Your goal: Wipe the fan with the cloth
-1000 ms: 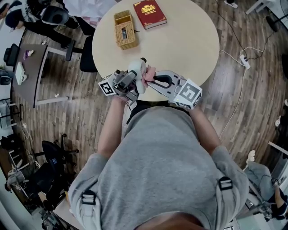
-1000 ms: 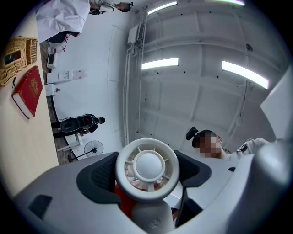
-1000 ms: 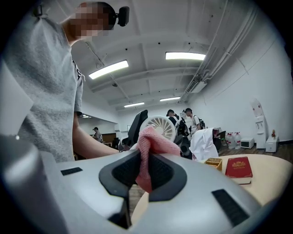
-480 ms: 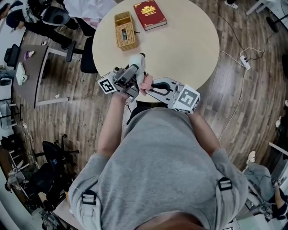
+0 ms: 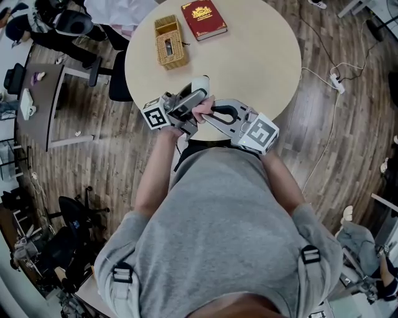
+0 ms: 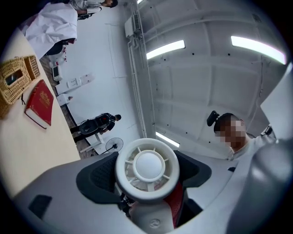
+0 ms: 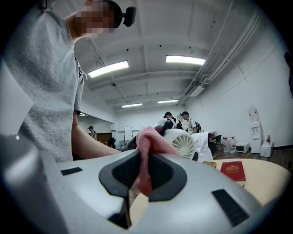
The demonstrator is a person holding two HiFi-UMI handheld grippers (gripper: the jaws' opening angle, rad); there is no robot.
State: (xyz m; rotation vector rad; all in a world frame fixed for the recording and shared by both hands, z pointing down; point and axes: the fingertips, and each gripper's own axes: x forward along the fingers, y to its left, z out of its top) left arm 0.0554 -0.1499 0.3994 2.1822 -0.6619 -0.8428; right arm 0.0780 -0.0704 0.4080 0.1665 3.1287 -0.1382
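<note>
Table: a round top (image 5: 267, 56); both tools are held over its near edge.
Far edge: a basket (image 5: 170, 41) is seen at the left and a book (image 5: 203, 18) to its right, both well apart from the work.
Left gripper (image 5: 188, 102): closed on the fan's handle just under the head; in its own view (image 6: 146, 183) the dark pads are seen pressed to either side of the white body.
Fan (image 5: 200, 85): held off the table above the near edge. Its long axis runs from near-left to far-right, with the head at the far end. The round grille (image 6: 147, 167) is turned back toward the left gripper's camera.
Cloth (image 5: 204, 110): pink, bunched, laid against the right side of the fan below the head; a red strip of it (image 6: 177, 205) is seen behind the handle.
Right gripper (image 5: 210, 113): clamped narrowly on the cloth (image 7: 145, 146), which stands up between its pads (image 7: 143, 171).
Relation: the fan head (image 7: 184, 142) lies just beyond the cloth and a little to the right, so the right gripper is judged the one to be moved, along the fan's axis toward the head.
Change: over the last second the fan has been swung a little to the right and tilted more, and the cloth has been drawn down from beside the head toward the handle.
</note>
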